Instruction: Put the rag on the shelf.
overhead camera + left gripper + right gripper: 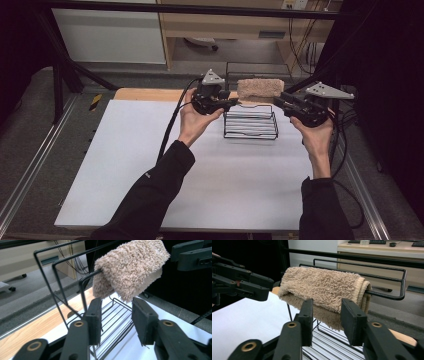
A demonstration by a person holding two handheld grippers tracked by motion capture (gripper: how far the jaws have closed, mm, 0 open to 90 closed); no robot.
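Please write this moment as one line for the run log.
towel: draped over wire rack bar | left gripper: open, beside towel | right gripper: open, beside towel
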